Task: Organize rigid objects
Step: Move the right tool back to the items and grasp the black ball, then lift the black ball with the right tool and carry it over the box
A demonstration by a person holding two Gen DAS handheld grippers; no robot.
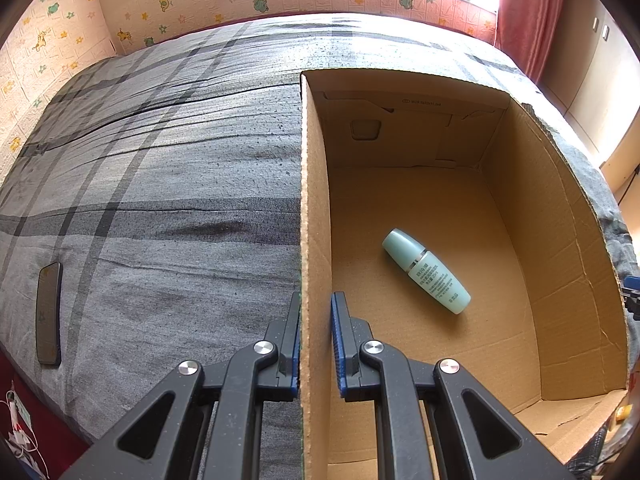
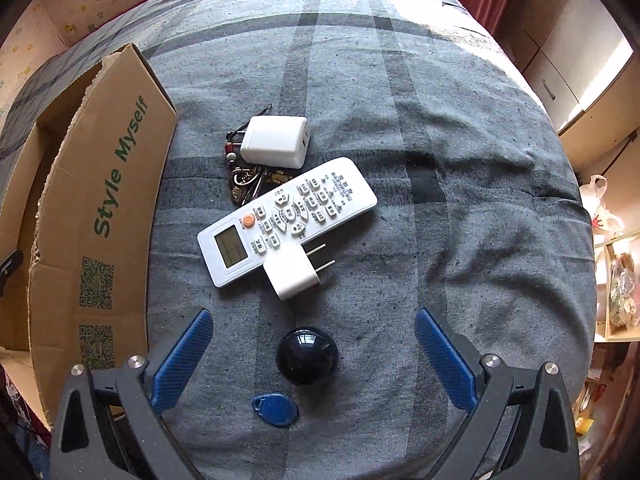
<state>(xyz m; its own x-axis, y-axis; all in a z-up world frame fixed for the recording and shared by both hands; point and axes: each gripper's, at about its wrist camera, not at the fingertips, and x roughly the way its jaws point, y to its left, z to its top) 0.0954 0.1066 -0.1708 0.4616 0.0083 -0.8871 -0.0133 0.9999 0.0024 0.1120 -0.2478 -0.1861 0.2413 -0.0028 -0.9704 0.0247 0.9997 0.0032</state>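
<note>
My left gripper (image 1: 316, 312) is shut on the left wall of an open cardboard box (image 1: 314, 184); one finger is outside, one inside. A pale green bottle (image 1: 426, 270) lies on the box floor. My right gripper (image 2: 312, 326) is open above the grey plaid bedspread, its fingers either side of a dark blue ball (image 2: 307, 355). A blue key fob (image 2: 276, 410) lies nearer than the ball. Beyond lie a white remote (image 2: 286, 220), a small white plug (image 2: 298, 272), a white charger block (image 2: 276, 142) and a bunch of keys (image 2: 246, 182). The box (image 2: 108, 200) stands to the left.
A dark phone (image 1: 49, 312) lies on the bedspread far left of the box. The bed meets a patterned wall (image 1: 52, 44) at the left and back. A red curtain (image 1: 528, 12) and cupboards stand to the right. Shelves with bags (image 2: 616, 280) are beside the bed.
</note>
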